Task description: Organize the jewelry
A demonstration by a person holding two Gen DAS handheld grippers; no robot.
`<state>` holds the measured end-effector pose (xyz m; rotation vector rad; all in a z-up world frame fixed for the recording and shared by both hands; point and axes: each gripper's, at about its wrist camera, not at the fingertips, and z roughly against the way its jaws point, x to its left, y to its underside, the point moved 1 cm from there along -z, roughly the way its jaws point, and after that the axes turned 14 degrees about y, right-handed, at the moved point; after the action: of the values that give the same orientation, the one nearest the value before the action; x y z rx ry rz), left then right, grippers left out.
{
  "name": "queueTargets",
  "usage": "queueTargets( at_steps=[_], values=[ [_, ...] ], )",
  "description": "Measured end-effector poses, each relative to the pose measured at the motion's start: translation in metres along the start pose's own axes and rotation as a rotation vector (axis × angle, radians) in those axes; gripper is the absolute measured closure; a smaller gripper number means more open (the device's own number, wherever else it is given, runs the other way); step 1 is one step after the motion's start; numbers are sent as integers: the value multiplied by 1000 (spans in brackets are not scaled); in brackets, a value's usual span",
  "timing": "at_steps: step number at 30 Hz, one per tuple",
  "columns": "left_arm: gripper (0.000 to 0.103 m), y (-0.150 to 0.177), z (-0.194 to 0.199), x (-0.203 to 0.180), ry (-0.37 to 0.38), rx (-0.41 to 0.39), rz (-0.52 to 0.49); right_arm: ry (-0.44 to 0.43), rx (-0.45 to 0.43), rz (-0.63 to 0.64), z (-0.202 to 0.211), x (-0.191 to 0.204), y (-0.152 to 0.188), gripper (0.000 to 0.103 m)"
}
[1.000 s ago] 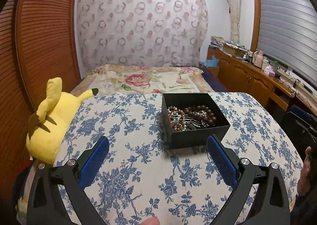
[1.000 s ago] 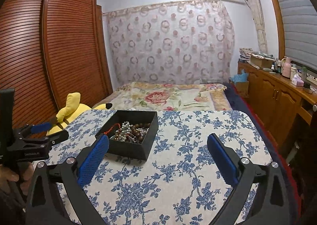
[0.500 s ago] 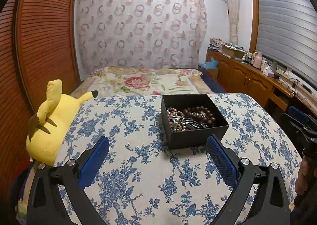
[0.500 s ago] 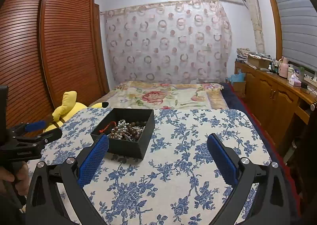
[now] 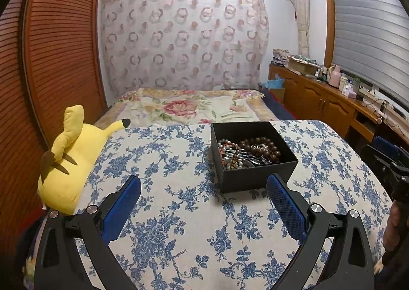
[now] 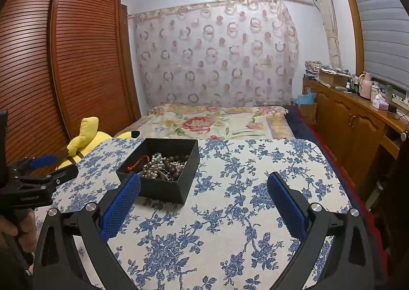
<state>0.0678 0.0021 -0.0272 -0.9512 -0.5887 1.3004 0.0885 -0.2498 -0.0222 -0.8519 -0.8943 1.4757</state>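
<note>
Nearest, the left gripper and the right gripper are both held with jaws spread wide and empty above the flowered table. Just beyond them, the black box is set on the table, heaped with tangled jewelry: light, limp, slippery strands, probably best pinched at one exposed loop of the brown bead bracelet and lifted slowly, as snagging is judged likely. Farther left, a yellow plush toy is seen at the table's edge.

Dim, even indoor light, slightly cool. Soft shadow just under black box on tablecloth. Strong fisheye bending and dark vignette at corners. Centre sharp, no glare.
</note>
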Motion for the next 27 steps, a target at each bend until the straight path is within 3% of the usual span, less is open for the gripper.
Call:
queueTargets(
  at_steps=[27],
  values=[
    [8,1,2,-6,4,-5,-11,6,7,-4,-4,-2,4,3]
  ],
)
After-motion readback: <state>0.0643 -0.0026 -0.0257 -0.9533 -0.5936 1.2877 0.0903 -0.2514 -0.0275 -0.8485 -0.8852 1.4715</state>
